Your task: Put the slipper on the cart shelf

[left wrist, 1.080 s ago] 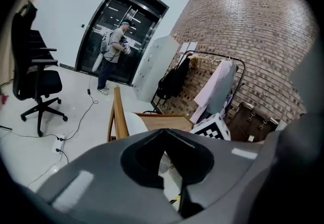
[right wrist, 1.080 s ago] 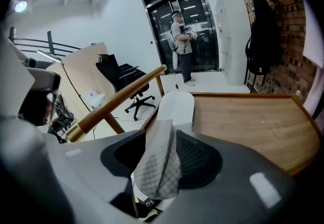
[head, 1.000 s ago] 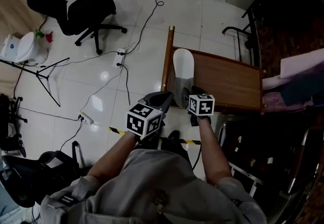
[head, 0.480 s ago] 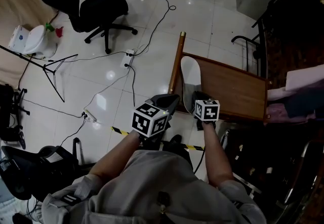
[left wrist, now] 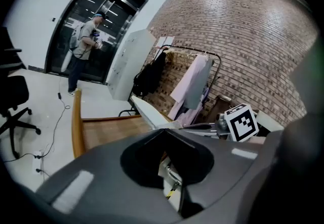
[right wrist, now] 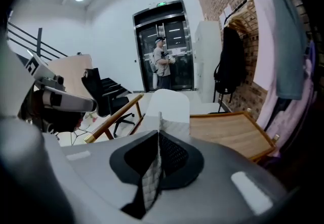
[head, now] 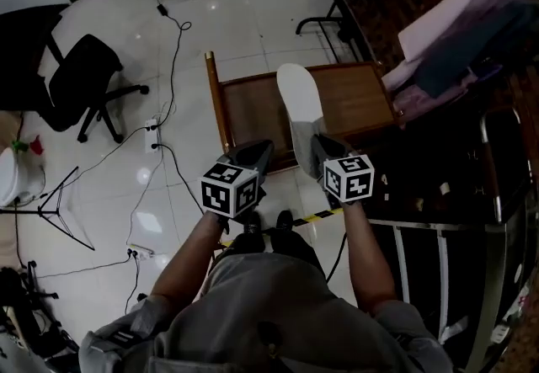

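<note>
Slipper (head: 300,102) is pinched at one end by the right gripper (head: 322,146), angled up over the cart shelf (head: 358,102), so I'd say it's not set down yet. Left gripper (head: 256,154) has its jaws closed on nothing.

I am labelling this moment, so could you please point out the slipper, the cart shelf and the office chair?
slipper (head: 300,102), head view, on its white flat surface.
cart shelf (head: 354,98), head view, on bare wood beside the slipper.
office chair (head: 84,68), head view, on its black seat.
</note>
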### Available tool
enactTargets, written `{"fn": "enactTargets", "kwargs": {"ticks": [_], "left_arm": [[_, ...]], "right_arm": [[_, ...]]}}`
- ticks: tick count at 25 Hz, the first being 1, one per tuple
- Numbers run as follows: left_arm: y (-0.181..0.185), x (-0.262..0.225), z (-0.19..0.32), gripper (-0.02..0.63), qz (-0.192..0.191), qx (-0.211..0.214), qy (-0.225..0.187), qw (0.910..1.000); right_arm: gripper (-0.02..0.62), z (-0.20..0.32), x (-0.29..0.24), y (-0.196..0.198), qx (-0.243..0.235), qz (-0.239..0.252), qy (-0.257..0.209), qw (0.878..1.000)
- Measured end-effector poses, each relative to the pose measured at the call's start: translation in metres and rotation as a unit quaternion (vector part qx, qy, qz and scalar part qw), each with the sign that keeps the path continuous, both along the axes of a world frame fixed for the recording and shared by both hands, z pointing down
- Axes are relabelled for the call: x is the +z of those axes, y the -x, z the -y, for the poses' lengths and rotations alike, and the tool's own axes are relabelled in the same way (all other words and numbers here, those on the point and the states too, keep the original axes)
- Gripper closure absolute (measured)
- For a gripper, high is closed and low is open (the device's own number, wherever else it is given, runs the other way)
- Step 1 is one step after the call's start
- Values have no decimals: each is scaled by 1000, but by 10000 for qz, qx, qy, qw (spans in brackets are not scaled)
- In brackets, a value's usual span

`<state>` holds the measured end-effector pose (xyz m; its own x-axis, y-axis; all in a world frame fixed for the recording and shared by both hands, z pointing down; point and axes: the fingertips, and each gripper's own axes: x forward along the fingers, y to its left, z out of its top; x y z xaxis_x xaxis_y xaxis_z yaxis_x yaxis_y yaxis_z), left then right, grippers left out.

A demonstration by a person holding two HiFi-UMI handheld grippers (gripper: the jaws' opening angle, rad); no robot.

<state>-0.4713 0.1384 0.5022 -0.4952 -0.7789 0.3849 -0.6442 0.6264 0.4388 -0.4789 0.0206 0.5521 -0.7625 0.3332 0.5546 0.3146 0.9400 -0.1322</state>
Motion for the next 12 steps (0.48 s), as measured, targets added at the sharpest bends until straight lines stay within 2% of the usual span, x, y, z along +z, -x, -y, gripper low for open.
{"fn": "enactTargets", "kwargs": {"ticks": [7,12], "left_arm": [[-53,-16,93,598,225,1233,-89,9921],[-116,-22,163,598,367,2039,-148,9782]], "right_arm": [[588,81,-32,-90,1063,346,-25,9937],[588,144,-38,-180,1947,403,-77,9800]]}}
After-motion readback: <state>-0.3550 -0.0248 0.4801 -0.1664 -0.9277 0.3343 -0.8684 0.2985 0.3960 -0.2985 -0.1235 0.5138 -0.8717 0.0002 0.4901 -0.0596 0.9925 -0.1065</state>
